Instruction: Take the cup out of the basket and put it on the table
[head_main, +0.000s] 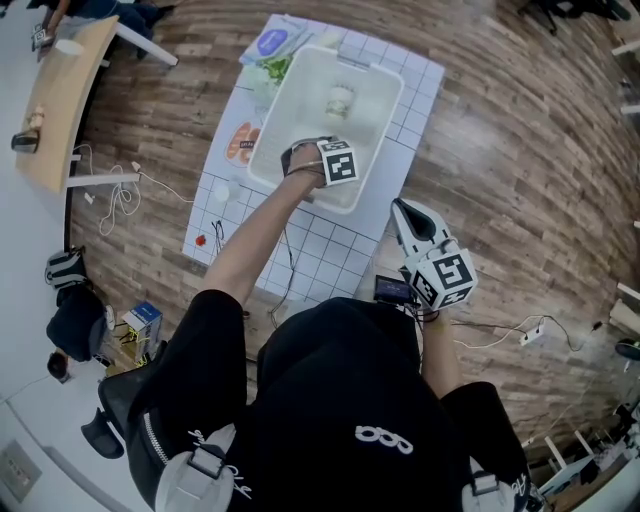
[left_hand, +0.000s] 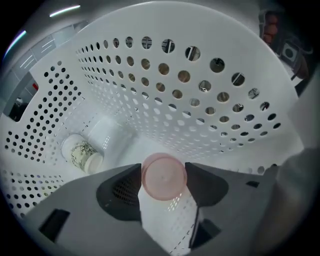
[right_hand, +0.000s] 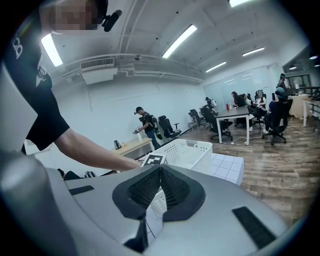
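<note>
A white perforated basket (head_main: 385, 92) stands on the white gridded table (head_main: 405, 160). My left gripper (head_main: 322, 152) reaches down into it at the near end. In the left gripper view its jaws (left_hand: 164, 177) are shut on a pale cup with a pink round end (left_hand: 164, 175), both pads pressing its sides. A second cup with a leaf print (left_hand: 82, 152) lies on its side on the basket floor, and shows further along the basket in the head view (head_main: 339, 100). My right gripper (head_main: 398, 206) hangs off the table's near right corner, shut and empty.
Food packets (head_main: 243, 142) and a bluish bag (head_main: 272, 42) lie on the table left of the basket. A small red thing (head_main: 200, 240) sits near the table's left corner. A wooden desk (head_main: 60, 95) and floor cables (head_main: 120, 195) are further left.
</note>
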